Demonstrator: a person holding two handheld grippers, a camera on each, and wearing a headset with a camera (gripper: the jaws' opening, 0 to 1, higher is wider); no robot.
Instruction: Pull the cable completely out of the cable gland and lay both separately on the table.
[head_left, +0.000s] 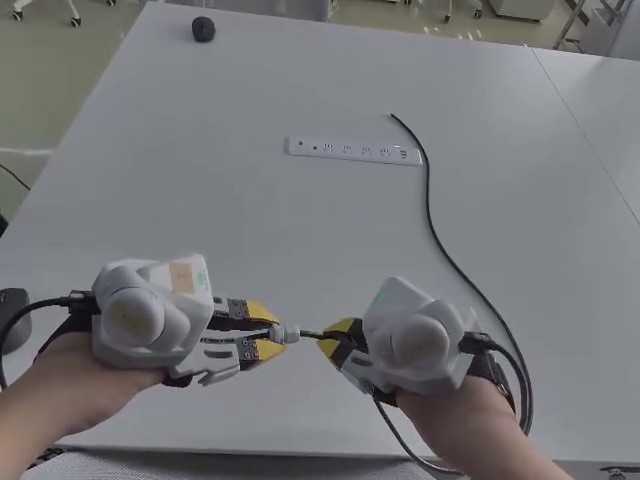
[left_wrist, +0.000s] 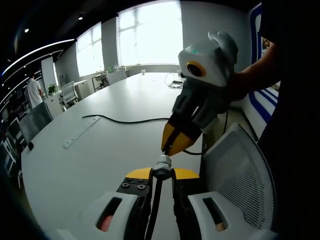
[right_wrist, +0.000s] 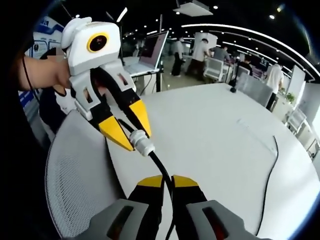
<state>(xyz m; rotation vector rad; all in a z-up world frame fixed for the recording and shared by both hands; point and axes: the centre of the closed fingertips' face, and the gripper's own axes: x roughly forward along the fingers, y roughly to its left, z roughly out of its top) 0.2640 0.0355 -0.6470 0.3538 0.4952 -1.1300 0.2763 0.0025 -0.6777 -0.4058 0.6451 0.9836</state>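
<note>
The white cable gland (head_left: 283, 334) hangs over the table's near edge between the two grippers. My left gripper (head_left: 268, 335) is shut on its rear end, with the gland (left_wrist: 162, 165) poking out past the yellow tips and black cable (left_wrist: 154, 202) running back between the jaws. From the gland's front a short stretch of black cable (head_left: 310, 335) leads to my right gripper (head_left: 335, 338), which is shut on it. In the right gripper view the cable (right_wrist: 161, 167) rises from my right gripper (right_wrist: 167, 181) to the gland (right_wrist: 141, 141) held by the left gripper (right_wrist: 134, 140).
A white power strip (head_left: 354, 151) lies mid-table with a black cord (head_left: 440, 240) curving toward the right front. A small dark round object (head_left: 203, 28) sits at the far edge. A grey mesh chair back (left_wrist: 240, 170) stands just below the grippers.
</note>
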